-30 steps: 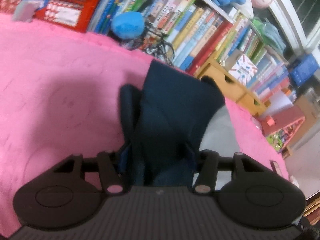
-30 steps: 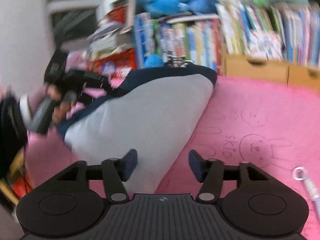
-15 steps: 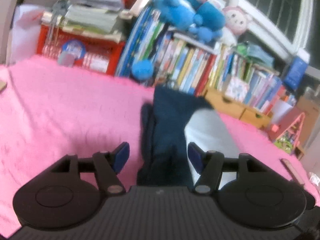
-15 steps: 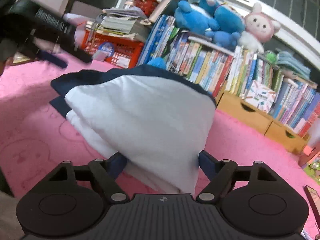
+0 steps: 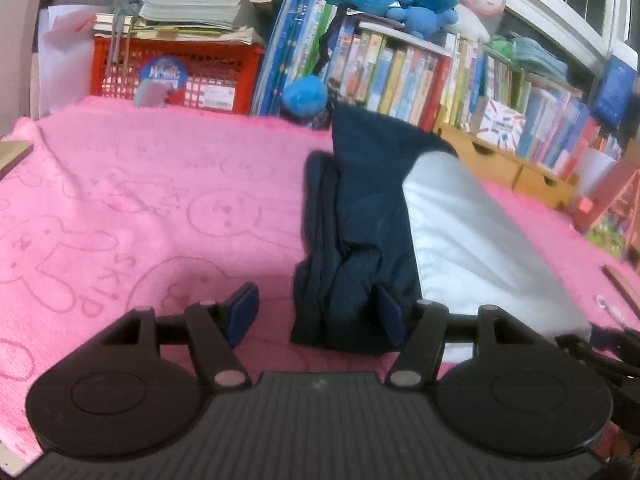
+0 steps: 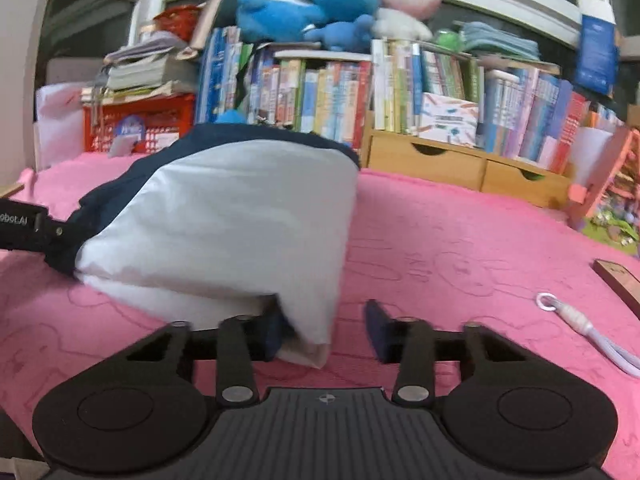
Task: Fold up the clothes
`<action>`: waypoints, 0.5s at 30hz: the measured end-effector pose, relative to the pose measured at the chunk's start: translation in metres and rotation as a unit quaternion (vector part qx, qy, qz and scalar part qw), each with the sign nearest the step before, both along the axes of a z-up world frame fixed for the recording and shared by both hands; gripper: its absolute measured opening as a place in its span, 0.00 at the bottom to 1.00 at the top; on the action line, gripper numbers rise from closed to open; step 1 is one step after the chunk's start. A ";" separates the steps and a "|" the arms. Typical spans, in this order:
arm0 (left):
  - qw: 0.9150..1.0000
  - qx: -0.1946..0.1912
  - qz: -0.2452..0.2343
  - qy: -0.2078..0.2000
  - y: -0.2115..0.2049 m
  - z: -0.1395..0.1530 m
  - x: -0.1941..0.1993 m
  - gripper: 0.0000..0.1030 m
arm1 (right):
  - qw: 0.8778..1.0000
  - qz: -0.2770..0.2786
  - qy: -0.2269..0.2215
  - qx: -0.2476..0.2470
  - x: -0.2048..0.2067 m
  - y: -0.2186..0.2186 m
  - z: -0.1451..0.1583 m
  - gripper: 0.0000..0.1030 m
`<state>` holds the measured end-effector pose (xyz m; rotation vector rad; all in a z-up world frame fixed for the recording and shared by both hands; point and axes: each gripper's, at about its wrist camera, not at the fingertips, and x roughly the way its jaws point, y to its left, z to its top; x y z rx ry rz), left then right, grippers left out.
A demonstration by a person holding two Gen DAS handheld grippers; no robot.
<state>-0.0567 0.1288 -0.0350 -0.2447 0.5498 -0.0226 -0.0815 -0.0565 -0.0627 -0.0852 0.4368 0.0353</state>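
Both sets of jaws stand spread at the near end of the folded garment [image 5: 404,232]. On the left gripper [image 5: 318,314] the navy bundle's corner lies between the pads, touching or just beside the right pad, clear of the left one. The right gripper [image 6: 322,330] is closing, with the white corner against its left pad and its right pad apart from the cloth, so nothing is pinched yet.

Beyond the grippers the garment, navy on its left and white on its right, lies on the pink rabbit-print towel [image 5: 140,208], running away toward the far edge. To the right of it, near the right gripper, lie a white cord [image 6: 576,324] and a thin brown slab I cannot identify.

My worry: the right jaws may catch only the top white layer, so lifting peels the fold open. Uneven pulls by the two hands could skew it, and a deep bite could pinch the towel too.

Farthest back stand a red crate [image 5: 176,76], rows of books [image 6: 320,92] and blue plush toys [image 6: 304,4].
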 end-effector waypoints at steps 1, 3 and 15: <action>1.000 0.002 0.000 -0.001 0.000 0.000 0.000 0.63 | 1.000 -0.004 -0.001 0.003 0.000 -0.001 -0.001 0.29; 1.000 0.005 -0.001 -0.002 0.000 -0.001 0.001 0.63 | 1.000 -0.011 -0.005 0.008 -0.003 -0.004 -0.001 0.29; 0.989 0.127 -0.004 -0.081 -0.025 0.027 -0.028 0.66 | 0.999 -0.007 -0.007 0.031 -0.004 -0.005 -0.003 0.17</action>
